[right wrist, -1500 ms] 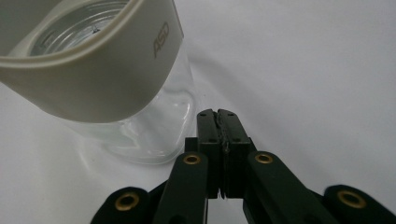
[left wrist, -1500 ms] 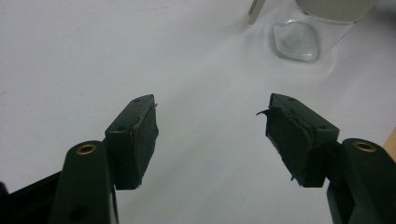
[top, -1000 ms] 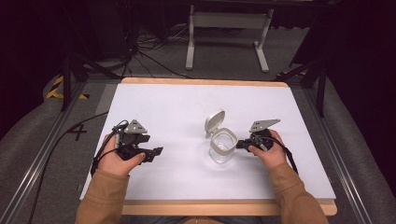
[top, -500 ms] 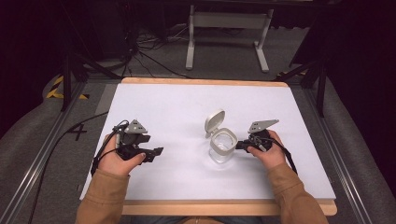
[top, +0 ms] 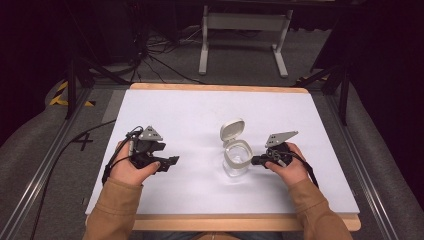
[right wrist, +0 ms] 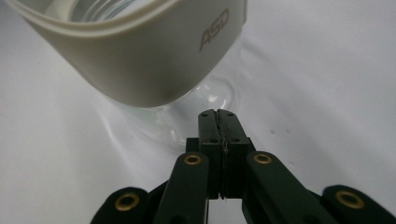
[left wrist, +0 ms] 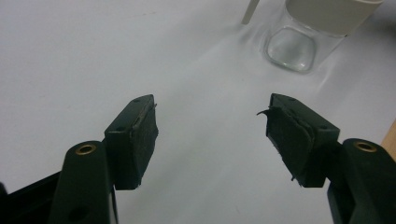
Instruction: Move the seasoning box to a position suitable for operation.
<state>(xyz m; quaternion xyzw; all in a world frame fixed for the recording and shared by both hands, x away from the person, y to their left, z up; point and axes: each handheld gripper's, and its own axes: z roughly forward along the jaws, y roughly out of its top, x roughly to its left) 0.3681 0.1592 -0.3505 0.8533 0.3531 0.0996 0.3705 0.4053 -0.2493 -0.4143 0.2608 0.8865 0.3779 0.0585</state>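
Clear glass jar (top: pixel 236 161), cream collar, lid flipped up; right hand-held gripper (top: pixel 256 160) clenched empty beside it, left hand-held gripper (top: pixel 172 161) released.

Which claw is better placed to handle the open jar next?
Right. The right claw sits shut at the jar, its tip by the glass base. The left claw is open but well off to the side.

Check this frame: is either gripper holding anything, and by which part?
Nothing is held. The right gripper is shut on itself, its tips beside the clear jar with the open lid. The left gripper is open over the bare table.
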